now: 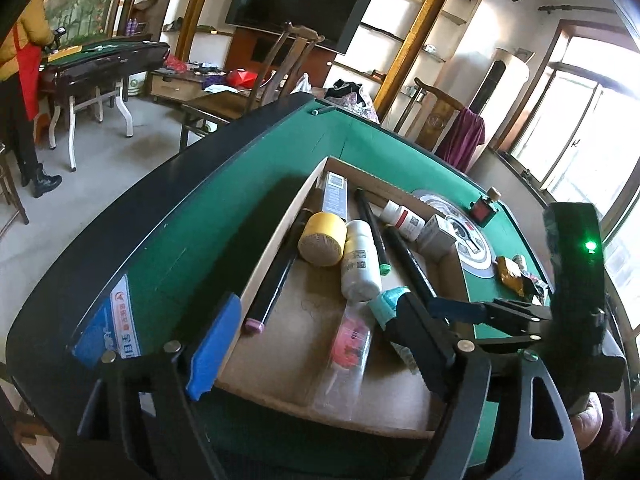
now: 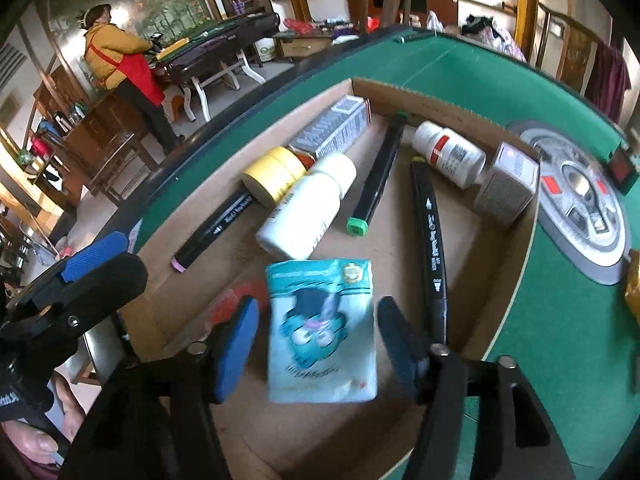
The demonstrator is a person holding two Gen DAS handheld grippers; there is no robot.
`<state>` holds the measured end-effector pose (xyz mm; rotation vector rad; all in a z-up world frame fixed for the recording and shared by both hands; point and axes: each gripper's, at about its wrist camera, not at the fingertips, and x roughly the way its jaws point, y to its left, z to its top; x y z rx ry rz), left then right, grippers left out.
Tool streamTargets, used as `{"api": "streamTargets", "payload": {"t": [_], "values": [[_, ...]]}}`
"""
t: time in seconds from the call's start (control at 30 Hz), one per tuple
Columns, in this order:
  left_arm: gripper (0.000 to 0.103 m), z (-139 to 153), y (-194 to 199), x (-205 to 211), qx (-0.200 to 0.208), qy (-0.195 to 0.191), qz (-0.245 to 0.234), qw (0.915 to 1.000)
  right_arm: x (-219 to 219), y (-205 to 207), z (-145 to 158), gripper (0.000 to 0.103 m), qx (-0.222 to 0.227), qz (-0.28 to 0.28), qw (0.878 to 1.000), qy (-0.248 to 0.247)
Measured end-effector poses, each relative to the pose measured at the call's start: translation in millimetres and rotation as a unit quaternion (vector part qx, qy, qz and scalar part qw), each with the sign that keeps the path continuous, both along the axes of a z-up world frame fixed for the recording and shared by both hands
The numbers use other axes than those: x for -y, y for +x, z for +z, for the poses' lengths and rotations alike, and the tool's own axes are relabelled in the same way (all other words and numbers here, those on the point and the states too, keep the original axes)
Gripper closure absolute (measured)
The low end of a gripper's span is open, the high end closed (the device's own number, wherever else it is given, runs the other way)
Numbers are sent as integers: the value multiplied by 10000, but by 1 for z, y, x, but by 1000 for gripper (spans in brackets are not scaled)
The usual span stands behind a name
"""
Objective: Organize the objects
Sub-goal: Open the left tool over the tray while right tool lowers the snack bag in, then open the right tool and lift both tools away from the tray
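Green felt is covering the mahjong table [image 2: 472, 76] on which a shallow cardboard box [image 2: 424, 110] is sitting, and the living room with its shelves and dark television [image 1: 298, 4] is stretching out behind it. Inside the box, at its near end, a teal tissue pack [image 2: 322, 330] printed with a cartoon face is lying between the fingers of the right gripper [image 2: 318, 340]; its jaws are standing apart with a gap on each side of the pack, so nothing is being gripped. Just left of the pack a clear packet with pink contents [image 1: 346, 346] is lying on the cardboard floor. The left gripper [image 1: 316, 344] is hanging above this near end with its jaws spread wide and holding nothing; its left finger is hanging over the box's left wall.

Farther in, a white bottle [image 2: 308, 206] is lying beside a yellow tape roll [image 2: 274, 176], with a black marker [image 2: 214, 230] running along the left wall. A green-capped marker [image 2: 376, 178] and another black marker [image 2: 430, 240] are lying to the right. At the far end a long carton [image 2: 334, 128], a red-labelled bottle [image 2: 448, 152] and a small grey box [image 2: 508, 184] are resting against the walls.

Across the room a person in a yellow jacket [image 2: 110, 54] is standing at another table.
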<state>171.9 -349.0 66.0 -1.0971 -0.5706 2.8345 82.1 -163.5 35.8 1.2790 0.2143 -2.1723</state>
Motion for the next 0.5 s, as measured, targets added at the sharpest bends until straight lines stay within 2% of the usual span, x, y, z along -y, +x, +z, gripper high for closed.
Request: {"api": "streamTargets", "payload": {"t": [0.23,0.37,0.5], "values": [[22,17,15,-11,-103,-101,-8,9999,-21,18,23,19,-310,-60,9993,-190],[22,30,24,-24,-224,-197,-92,9995,-43,24,33,18,-399,-226,9986,-272],[22,50,32,-40,-380,-214,-348,9984,-78,26,55,18,-541,-503,9966,-364]]}}
